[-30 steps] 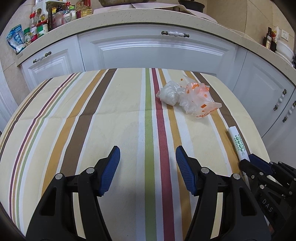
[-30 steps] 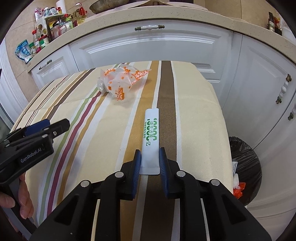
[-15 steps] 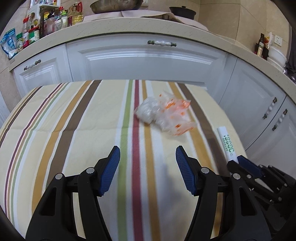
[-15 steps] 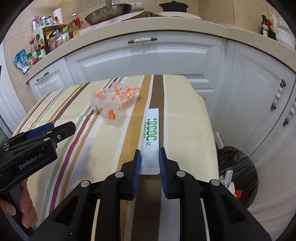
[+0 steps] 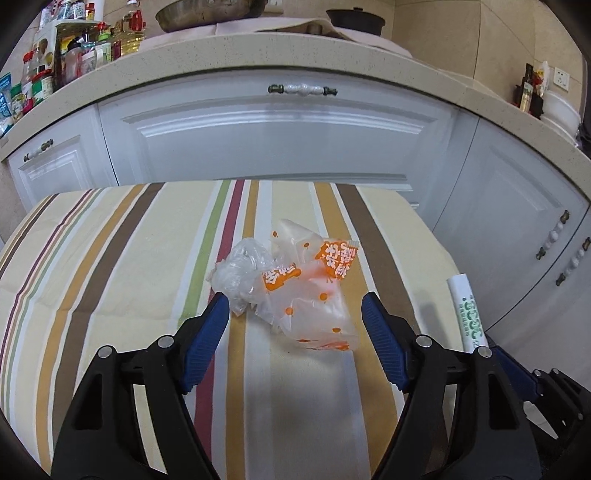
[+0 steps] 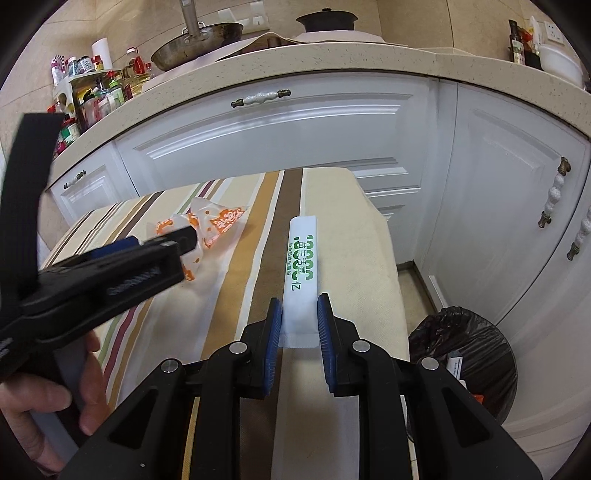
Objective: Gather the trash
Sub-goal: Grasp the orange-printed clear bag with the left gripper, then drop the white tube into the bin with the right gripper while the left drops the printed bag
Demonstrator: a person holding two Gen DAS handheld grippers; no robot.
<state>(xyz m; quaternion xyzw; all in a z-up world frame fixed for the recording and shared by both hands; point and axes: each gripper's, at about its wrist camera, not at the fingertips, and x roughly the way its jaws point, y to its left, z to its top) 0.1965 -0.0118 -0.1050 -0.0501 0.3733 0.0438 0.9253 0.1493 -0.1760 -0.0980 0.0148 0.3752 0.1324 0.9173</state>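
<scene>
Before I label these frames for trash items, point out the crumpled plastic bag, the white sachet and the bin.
crumpled plastic bag (image 5: 295,291): left wrist view, its middle.
white sachet (image 6: 301,258): right wrist view, green print.
bin (image 6: 476,343): right wrist view, black liner.

We count two grippers: the left gripper and the right gripper, each with two blue-padded jaws. On the striped tabletop we see two pieces of trash: one crumpled plastic bag with orange print and one white packet with green print. We count one bin lined in black on the floor. On the counter we make out one pan, one dark pot and one white bowl; the bottles at the left are too crowded to count.
</scene>
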